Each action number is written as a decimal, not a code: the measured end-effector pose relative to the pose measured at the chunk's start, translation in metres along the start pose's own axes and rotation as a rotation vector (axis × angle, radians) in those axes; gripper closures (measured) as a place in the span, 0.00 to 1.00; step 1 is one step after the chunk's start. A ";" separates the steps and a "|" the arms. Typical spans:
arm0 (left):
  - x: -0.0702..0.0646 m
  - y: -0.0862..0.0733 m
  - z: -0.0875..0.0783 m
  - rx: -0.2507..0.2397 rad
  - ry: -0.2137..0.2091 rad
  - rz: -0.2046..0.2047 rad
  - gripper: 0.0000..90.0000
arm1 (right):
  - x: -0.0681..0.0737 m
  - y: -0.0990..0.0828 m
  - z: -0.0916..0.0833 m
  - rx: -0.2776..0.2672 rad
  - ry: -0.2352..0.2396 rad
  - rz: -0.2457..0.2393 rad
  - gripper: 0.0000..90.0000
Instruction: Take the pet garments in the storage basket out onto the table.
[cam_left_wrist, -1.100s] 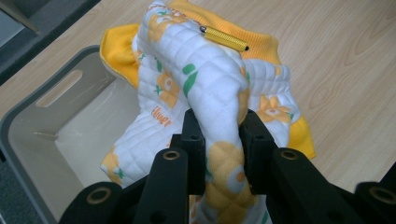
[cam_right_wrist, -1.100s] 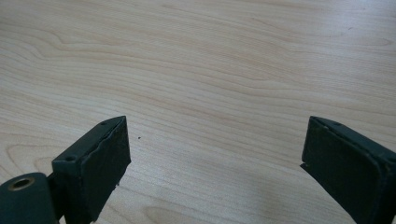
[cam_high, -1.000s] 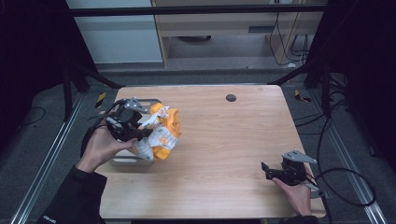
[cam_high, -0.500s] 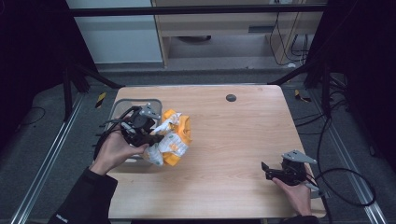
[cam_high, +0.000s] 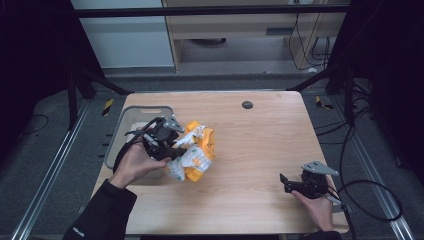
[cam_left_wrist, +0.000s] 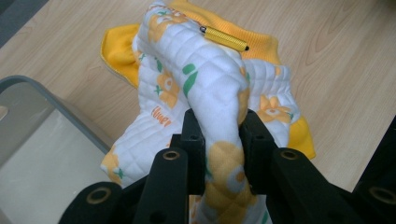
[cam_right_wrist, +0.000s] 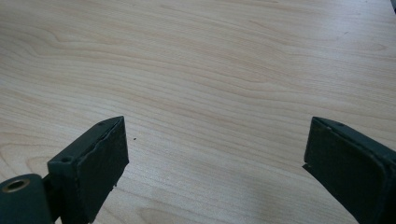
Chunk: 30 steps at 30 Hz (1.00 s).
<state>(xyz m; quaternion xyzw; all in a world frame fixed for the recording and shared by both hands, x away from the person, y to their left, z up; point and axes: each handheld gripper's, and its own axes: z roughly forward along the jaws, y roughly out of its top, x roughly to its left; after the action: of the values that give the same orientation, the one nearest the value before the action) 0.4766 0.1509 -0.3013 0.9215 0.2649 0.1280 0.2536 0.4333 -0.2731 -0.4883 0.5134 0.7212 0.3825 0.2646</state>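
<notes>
Left gripper pinches a fold of the soft white quilted cloth with orange flowers and yellow lining, beside the grey plastic bin on the wooden table. Right gripper rests wide open, holding nothing.

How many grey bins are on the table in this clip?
1. The grey bin sits at the table's left edge, beside the quilted cloth clamped in the left gripper; its corner also appears in the left gripper view.
</notes>
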 end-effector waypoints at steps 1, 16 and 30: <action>-0.001 0.001 0.002 0.008 -0.005 0.010 0.83 | 0.000 0.000 0.000 0.002 0.000 -0.002 0.07; -0.013 0.005 0.024 0.024 -0.039 0.040 0.82 | 0.000 0.000 0.000 0.000 -0.006 -0.007 0.07; -0.025 0.010 0.046 0.044 -0.073 0.072 0.82 | 0.000 0.000 0.000 -0.002 -0.008 -0.012 0.07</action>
<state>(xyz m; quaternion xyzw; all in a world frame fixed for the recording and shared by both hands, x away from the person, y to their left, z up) 0.4776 0.1110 -0.3371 0.9398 0.2250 0.0975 0.2379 0.4333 -0.2729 -0.4886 0.5102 0.7229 0.3794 0.2704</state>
